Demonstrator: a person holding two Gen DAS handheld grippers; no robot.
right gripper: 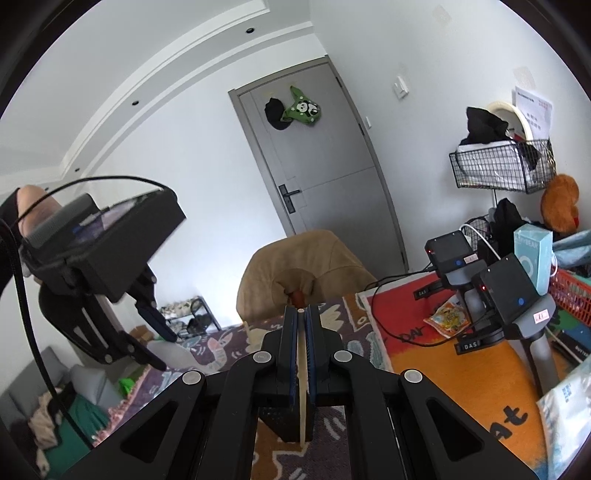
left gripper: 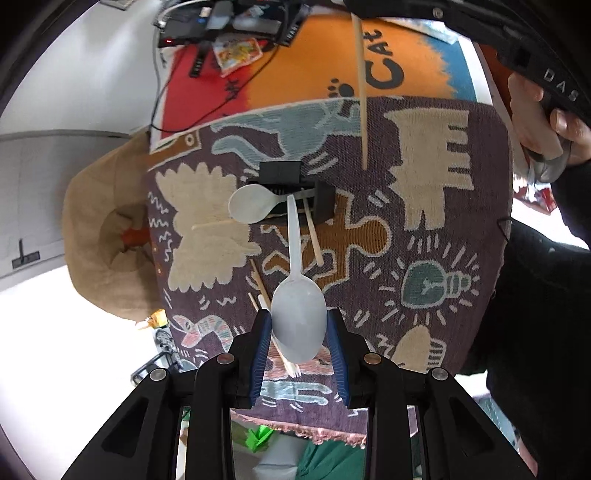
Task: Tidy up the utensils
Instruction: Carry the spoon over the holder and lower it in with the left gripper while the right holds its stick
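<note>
My left gripper (left gripper: 298,334) is shut on the bowl of a white plastic spoon (left gripper: 298,317), its handle pointing away toward a black utensil holder (left gripper: 291,188) on the patterned cloth (left gripper: 424,221). A second white spoon (left gripper: 253,208) and a wooden chopstick (left gripper: 313,236) lean at the holder. More chopsticks (left gripper: 260,282) and a small white fork (left gripper: 291,367) lie on the cloth under the gripper. My right gripper (right gripper: 301,317) is shut on a wooden chopstick (right gripper: 303,369); that chopstick also shows in the left wrist view (left gripper: 360,88), hanging down above the cloth.
A tan beanbag (left gripper: 103,236) sits left of the cloth. Beyond the cloth lie an orange and red mat (left gripper: 295,66), black devices with cables (left gripper: 207,26) and a snack packet (left gripper: 236,51). In the right wrist view, spare grippers (right gripper: 509,295) stand on the mat.
</note>
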